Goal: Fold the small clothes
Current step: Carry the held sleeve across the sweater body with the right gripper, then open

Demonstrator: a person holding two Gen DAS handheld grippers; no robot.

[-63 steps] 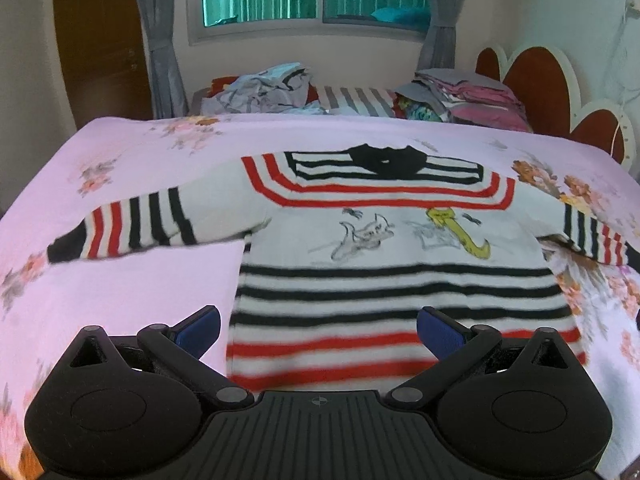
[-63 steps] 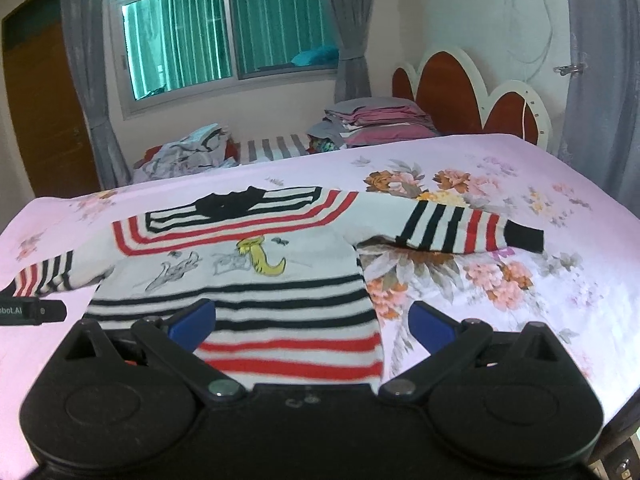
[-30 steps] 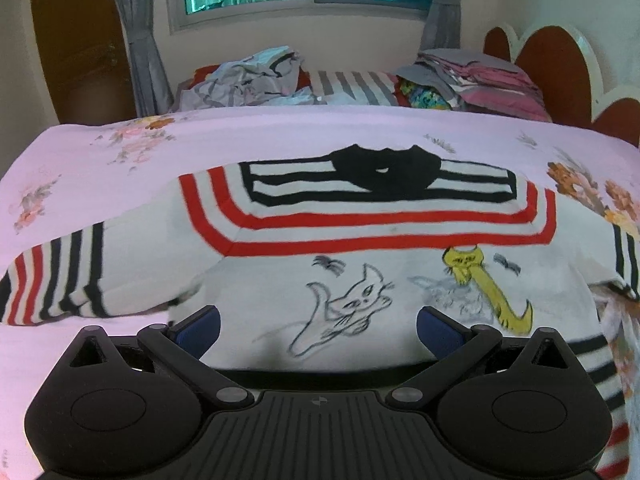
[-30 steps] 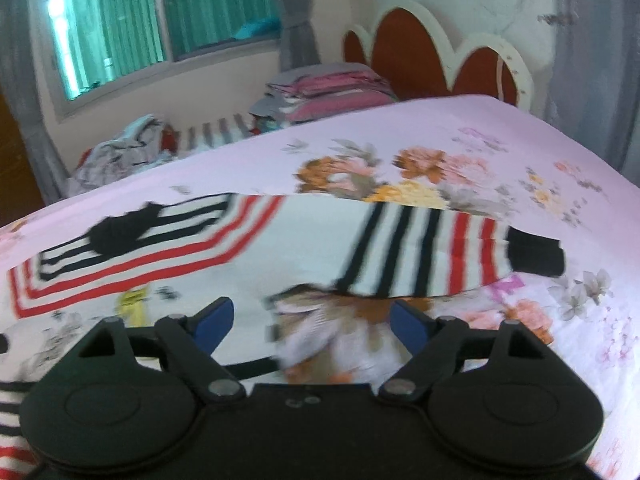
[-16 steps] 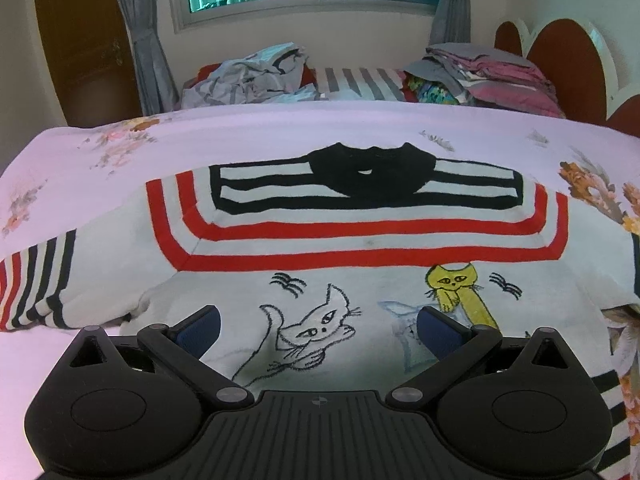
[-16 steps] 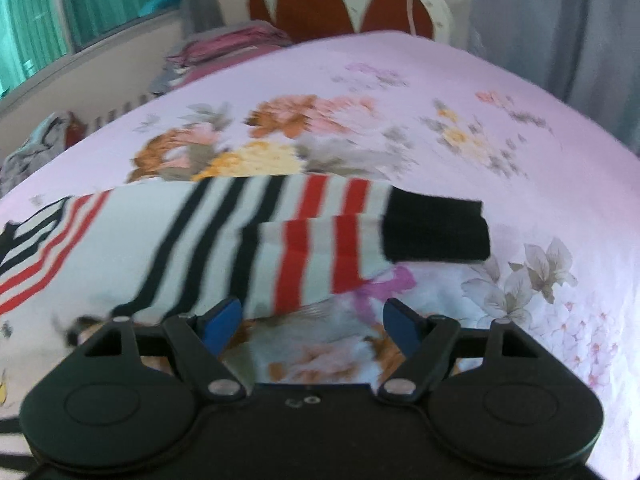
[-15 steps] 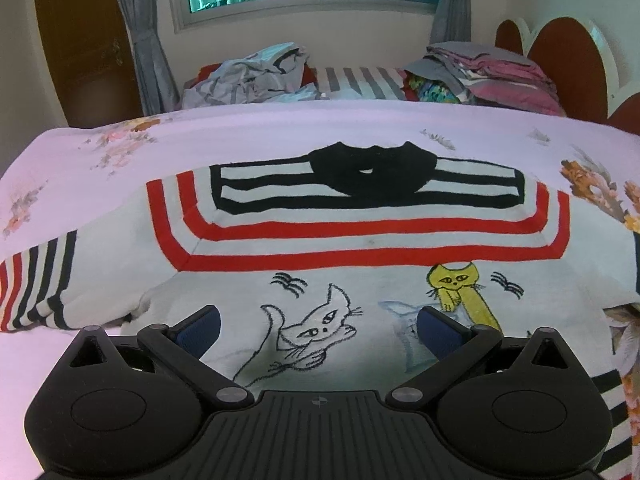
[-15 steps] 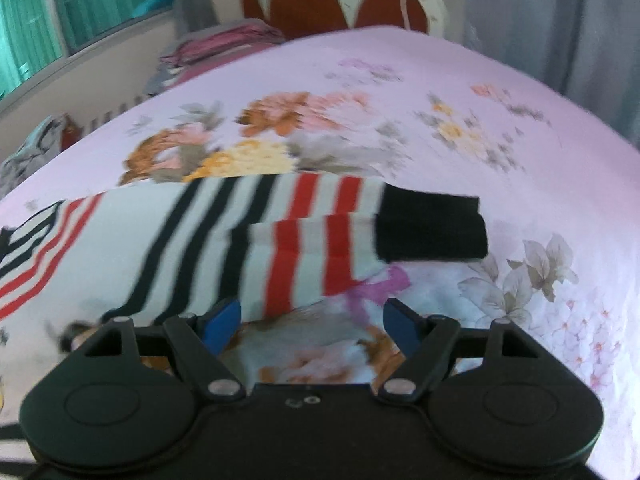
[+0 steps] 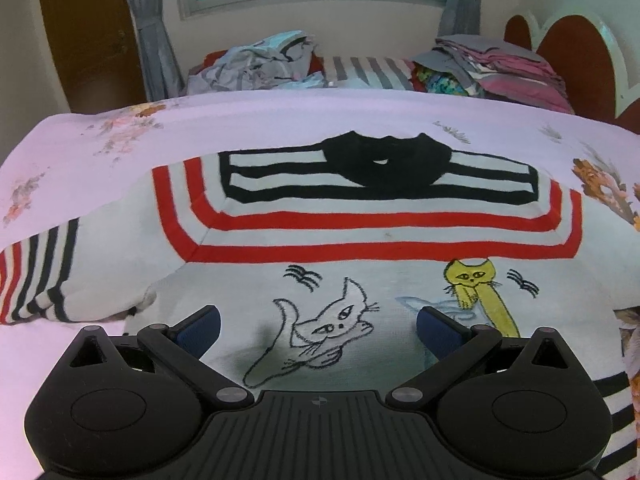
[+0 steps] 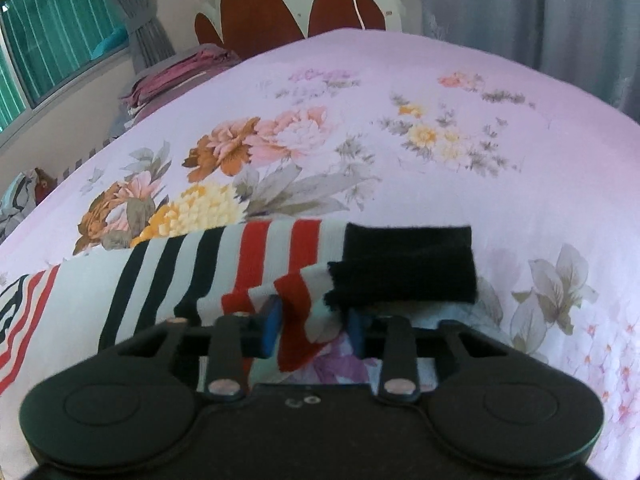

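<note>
Right wrist view: white knit sweater with red and black stripes is lying flat on the pink floral bedsheet, and the right gripper is pinching its sleeve near the black cuff. Left gripper is hovering wide apart over the cat drawings.

The sweater is cut off at both side edges of the left wrist view: its left sleeve is clipped before the cuff, and its right sleeve is not shown. Its lower hem is hidden behind the left gripper. In the right wrist view, the sleeve fabric nearest the right gripper is blurred, so the contact of the pads with it can only be presumed. The clothing pile beyond the sweater is clipped by the left edge.
</note>
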